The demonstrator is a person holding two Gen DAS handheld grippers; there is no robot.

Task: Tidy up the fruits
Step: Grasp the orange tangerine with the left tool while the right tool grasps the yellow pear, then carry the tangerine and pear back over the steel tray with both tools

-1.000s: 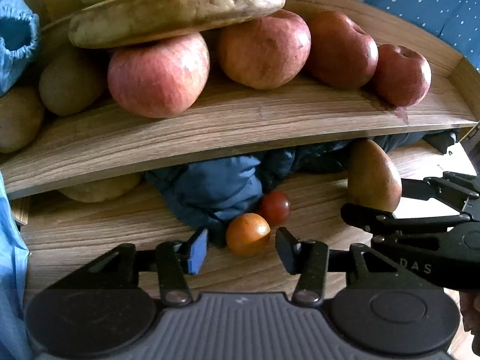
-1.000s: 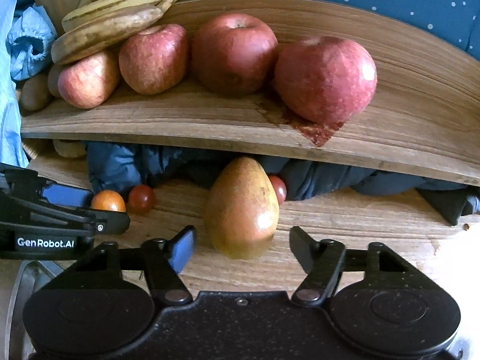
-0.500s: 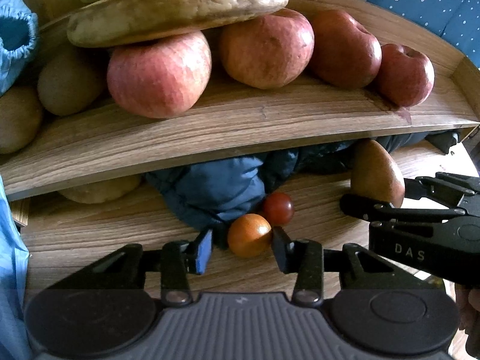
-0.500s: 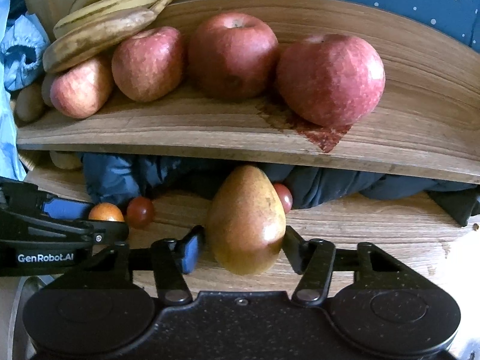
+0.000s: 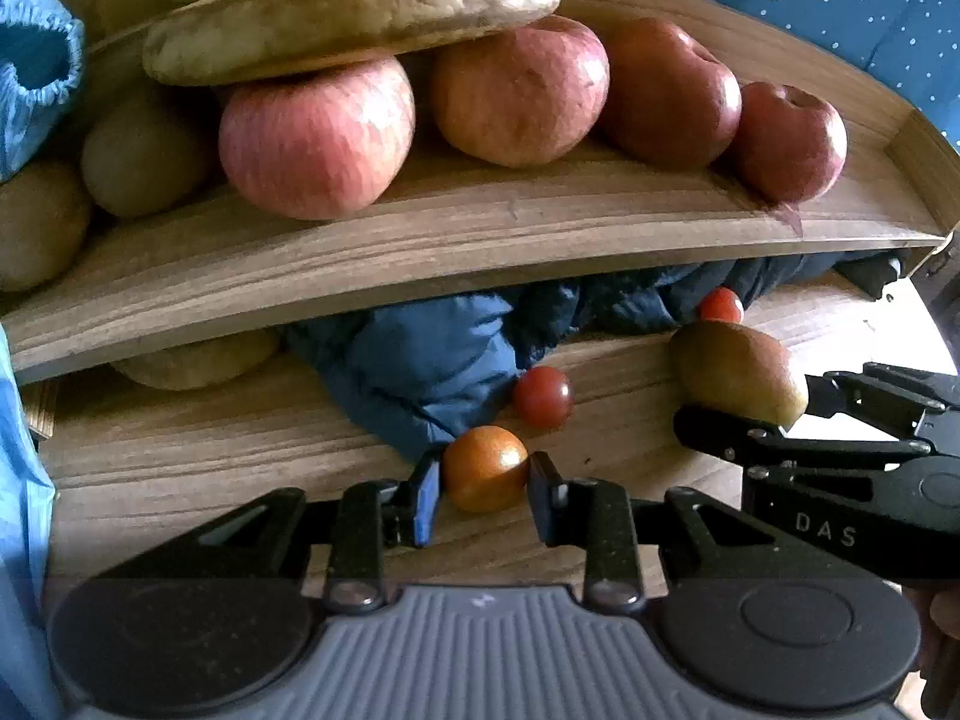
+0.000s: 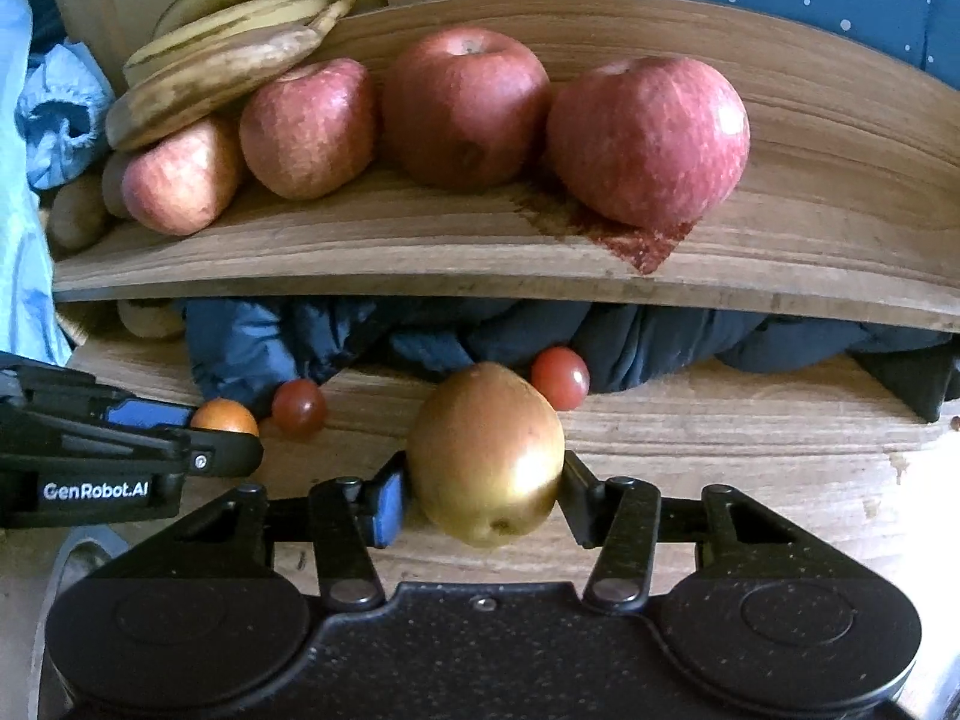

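Note:
A small orange fruit lies on the lower wooden board, and my left gripper is closing on it, both pads touching its sides. Further right, my right gripper is shut on a yellow-brown pear, stem end pointing away. The left wrist view shows that pear between the right gripper's black fingers. A dark red cherry tomato sits just beyond the orange fruit, and a second one rests behind the pear.
The upper shelf carries several red apples, bananas and brown kiwis at the left. Crumpled dark blue cloth fills the gap under the shelf. Light blue fabric hangs at the far left.
The left jaws have closed in from wide apart until they touch the orange fruit. The right jaws have closed onto the pear, which now tilts slightly.

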